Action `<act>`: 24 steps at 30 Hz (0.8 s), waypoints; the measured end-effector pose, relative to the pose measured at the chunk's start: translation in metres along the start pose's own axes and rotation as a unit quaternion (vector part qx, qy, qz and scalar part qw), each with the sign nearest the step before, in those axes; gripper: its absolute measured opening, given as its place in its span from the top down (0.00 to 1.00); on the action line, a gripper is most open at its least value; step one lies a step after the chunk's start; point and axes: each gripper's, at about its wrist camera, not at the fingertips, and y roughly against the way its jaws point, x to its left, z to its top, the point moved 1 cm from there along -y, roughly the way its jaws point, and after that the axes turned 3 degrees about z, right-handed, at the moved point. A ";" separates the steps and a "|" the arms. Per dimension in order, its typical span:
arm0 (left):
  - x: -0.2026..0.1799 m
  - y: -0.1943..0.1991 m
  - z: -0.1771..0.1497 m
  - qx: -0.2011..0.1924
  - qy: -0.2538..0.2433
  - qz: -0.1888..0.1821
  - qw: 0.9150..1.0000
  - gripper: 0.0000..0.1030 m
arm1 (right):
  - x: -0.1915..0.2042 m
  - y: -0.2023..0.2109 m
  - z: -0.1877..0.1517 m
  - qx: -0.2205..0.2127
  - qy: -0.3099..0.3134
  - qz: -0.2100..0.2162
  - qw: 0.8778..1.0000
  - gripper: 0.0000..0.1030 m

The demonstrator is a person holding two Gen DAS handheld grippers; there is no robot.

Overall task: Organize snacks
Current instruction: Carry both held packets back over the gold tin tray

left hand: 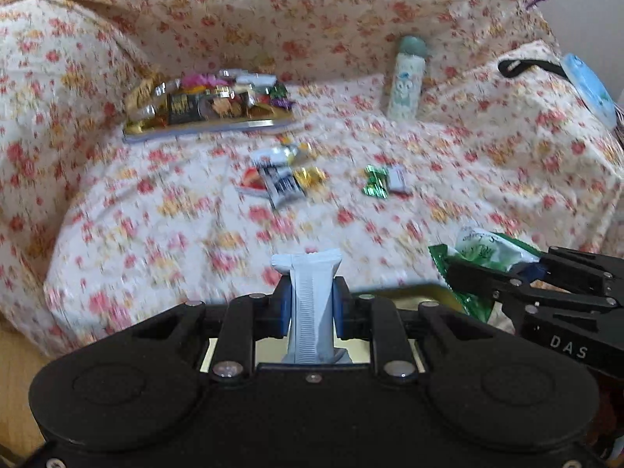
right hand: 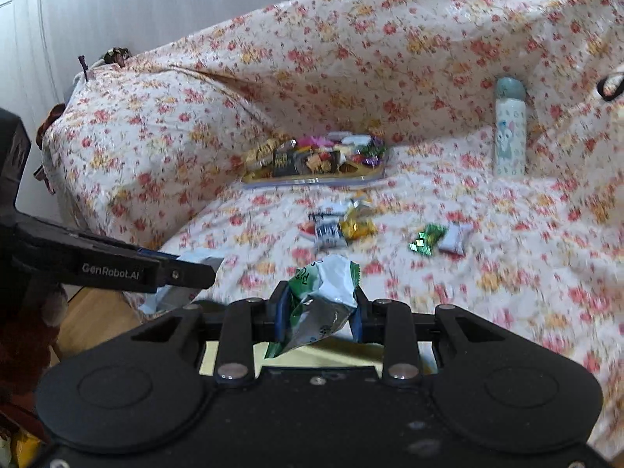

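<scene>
Left gripper [left hand: 311, 296] fingers clamp a white bar [left hand: 310, 304]; only the right view shows right gripper [right hand: 320, 312] fingers pinching a green packet [right hand: 323, 304].

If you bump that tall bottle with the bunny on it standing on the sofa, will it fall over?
Probably, yes. The bunny bottle is tall and narrow and stands upright on the soft, wrinkled flowered cover, so a nudge could tip it. Its round body would then likely roll. It looks hard, not squishy.

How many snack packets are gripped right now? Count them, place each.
2. A pale grey bar wrapper is clamped in the left gripper; a green-and-white packet is clamped in the right gripper. None seems hidden.
</scene>
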 end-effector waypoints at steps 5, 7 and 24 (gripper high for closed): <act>-0.010 0.003 -0.026 0.026 0.004 0.005 1.000 0.73 | 0.002 0.012 -0.020 0.021 -0.012 -0.009 1.000 0.69; -0.013 0.006 -0.035 0.031 0.008 -0.002 0.999 0.73 | 0.004 0.017 -0.025 0.027 -0.016 -0.013 0.999 0.69; -0.046 -0.007 -0.079 0.081 -0.001 -0.004 0.997 0.73 | -0.008 0.043 -0.051 0.039 -0.064 -0.057 0.996 0.69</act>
